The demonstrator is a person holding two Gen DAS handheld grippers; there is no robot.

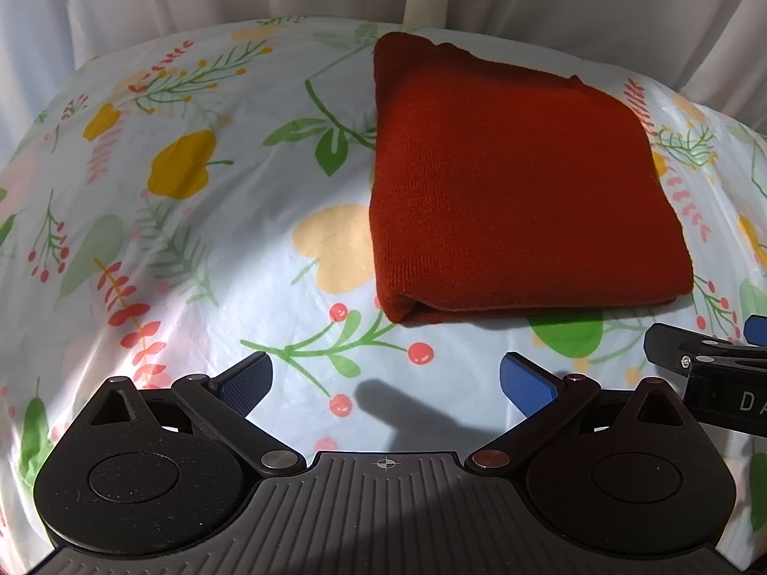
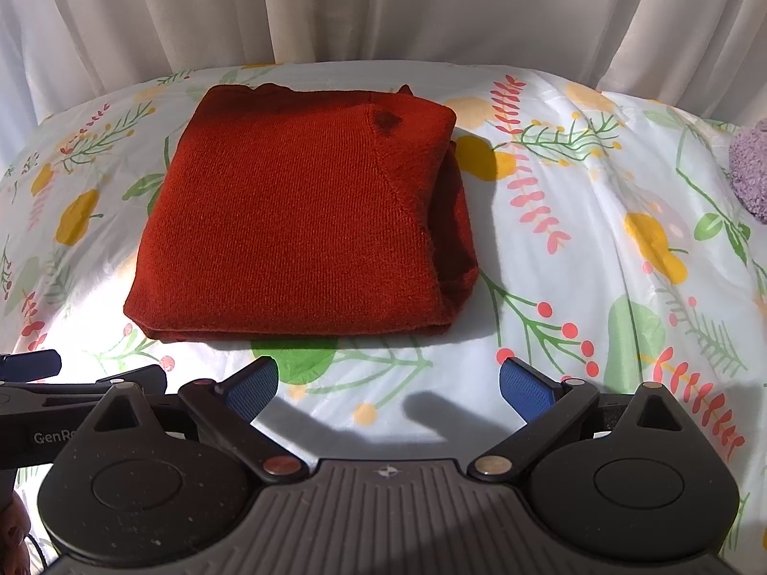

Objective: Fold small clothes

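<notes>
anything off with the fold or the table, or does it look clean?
Mostly clean. The red knit garment lies folded flat on the floral cloth, both grippers open and clear of it. One oddity: a small dark spot near its far right corner, a hole or a stain, can't tell which. The right edge bulges with bunched layers.

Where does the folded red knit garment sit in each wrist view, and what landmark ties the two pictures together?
Left wrist: red knit garment lies right of centre, beyond the open left gripper.
Right wrist: it lies left of centre, beyond the open right gripper.
Shared landmark: the floral tablecloth.
</notes>
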